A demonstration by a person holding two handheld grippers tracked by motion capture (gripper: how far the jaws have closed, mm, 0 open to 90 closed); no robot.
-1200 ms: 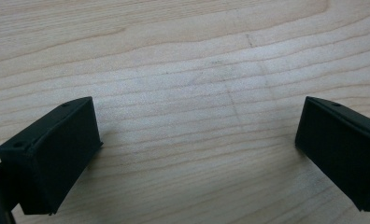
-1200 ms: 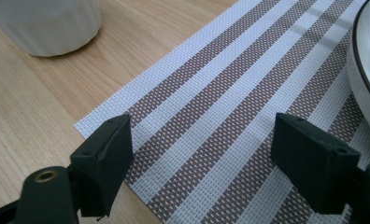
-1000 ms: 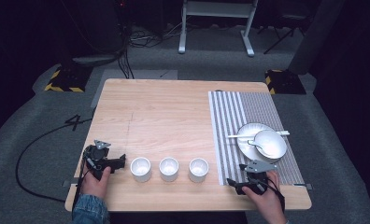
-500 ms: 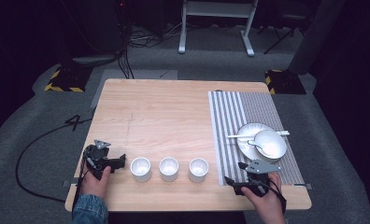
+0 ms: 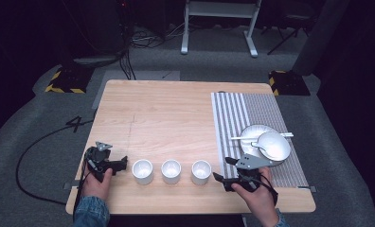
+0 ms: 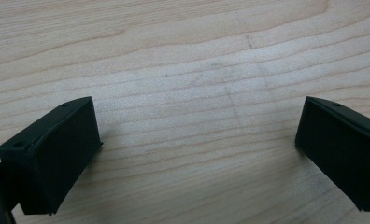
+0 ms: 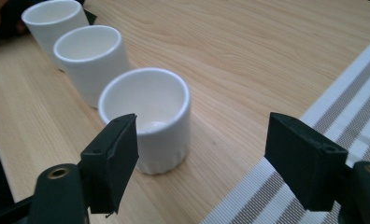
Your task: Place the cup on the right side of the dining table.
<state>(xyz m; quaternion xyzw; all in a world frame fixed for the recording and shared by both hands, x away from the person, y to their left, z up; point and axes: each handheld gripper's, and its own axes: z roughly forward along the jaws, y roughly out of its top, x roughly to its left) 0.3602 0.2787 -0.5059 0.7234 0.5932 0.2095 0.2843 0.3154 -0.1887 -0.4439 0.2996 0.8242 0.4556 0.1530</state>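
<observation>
While you are standing at the near edge, the wooden table [image 5: 176, 113] is lying on a grey carpeted floor [image 5: 29, 118] in a dark room, with a white metal stand [image 5: 221, 23] and yellow-and-black striped blocks [image 5: 62, 81] behind it. A striped placemat [image 5: 237, 113] is covering the table's right side, and it is bearing a white plate [image 5: 252, 135], a bowl [image 5: 274, 145] and a spoon [image 5: 245, 137]. Three white cups are sitting in a row near the front edge, upright and just apart from one another.

Your right gripper [image 5: 223, 180] is hovering just right of the nearest cup [image 7: 148, 116], at the placemat's left border. Its jaws have just been closing, yet they are standing apart and gripping nothing; the cup is sitting beyond the jaws, not between them.

Your left gripper [image 5: 124, 163] is pointing at the leftmost cup [image 5: 142, 170] from close by. Its jaws are standing wide apart over bare wood, holding nothing.
</observation>
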